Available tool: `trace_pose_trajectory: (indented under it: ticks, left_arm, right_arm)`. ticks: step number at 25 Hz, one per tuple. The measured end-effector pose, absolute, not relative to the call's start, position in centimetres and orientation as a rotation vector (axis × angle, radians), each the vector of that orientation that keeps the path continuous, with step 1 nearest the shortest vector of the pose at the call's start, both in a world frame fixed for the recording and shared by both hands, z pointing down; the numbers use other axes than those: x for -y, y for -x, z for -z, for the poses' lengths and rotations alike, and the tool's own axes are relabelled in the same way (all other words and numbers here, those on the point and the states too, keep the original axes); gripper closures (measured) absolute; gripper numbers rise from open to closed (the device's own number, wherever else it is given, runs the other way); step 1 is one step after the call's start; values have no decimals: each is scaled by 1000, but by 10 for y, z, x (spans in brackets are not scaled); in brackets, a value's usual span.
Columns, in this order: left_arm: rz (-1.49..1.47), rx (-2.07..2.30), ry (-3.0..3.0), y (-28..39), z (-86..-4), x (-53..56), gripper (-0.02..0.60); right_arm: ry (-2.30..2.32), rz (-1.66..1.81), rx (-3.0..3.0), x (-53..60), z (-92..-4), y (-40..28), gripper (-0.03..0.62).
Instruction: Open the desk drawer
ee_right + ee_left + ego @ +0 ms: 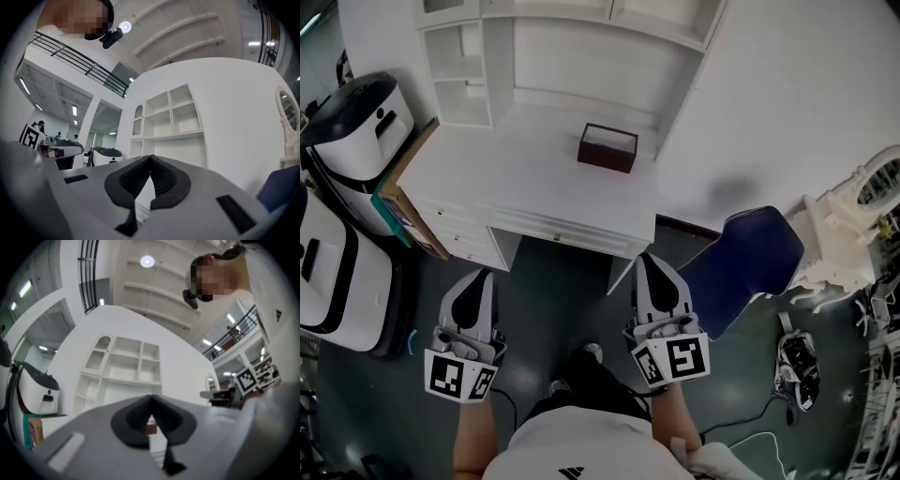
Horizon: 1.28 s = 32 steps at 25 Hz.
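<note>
A white desk [534,183] with a shelf hutch [572,37] stands ahead of me. A dark brown open box [607,147] sits on its top. Its shallow centre drawer [567,232] is closed under the front edge, and closed side drawers [459,236] are at the left. My left gripper [478,275] is shut and empty, short of the side drawers. The right gripper [649,258], also shut and empty, is just below the desk's right front corner. In the left gripper view the shut gripper [151,401] points at the hutch [124,366]. In the right gripper view the gripper [151,158] does too.
White and black machines [356,122] stand left of the desk, and flat boards [408,202] lean on its side. A blue chair [750,262] is at the right, an ornate white frame [853,216] beyond it. Shoes [797,361] and cables lie on the dark floor.
</note>
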State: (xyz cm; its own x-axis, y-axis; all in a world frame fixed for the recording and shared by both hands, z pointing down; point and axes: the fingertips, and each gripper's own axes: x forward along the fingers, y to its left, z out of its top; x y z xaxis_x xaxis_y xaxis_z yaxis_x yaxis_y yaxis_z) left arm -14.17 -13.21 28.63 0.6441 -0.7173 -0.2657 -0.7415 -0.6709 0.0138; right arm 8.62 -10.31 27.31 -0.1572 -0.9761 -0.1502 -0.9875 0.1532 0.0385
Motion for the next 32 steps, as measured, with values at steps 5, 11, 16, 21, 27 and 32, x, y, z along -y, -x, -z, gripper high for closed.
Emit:
trace_pose_trajectory:
  ticks: [5, 11, 16, 21, 27, 32]
  left_arm:
    - [-386, -1233, 2766, 135, -292, 160, 577]
    - [-390, -1271, 2735, 124, -285, 203, 577]
    - [-393, -1292, 2715, 107, -281, 236, 577]
    - [-374, -1325, 2713, 89, -285, 265, 577]
    - [-323, -1376, 2743, 72, -304, 292, 577]
    - [-241, -1417, 2785, 59, -333, 308, 577]
  right_arm:
    - [1985, -194, -2322, 130, -278, -93, 594]
    - [1941, -213, -2346, 178, -271, -106, 594]
    - [1900, -218, -2373, 218, -266, -118, 594]
    - [1866, -197, -2406, 252, -269, -133, 594]
    - [1832, -124, -2463, 285, -286, -143, 594]
    - [1808, -57, -2510, 307, -306, -149, 594]
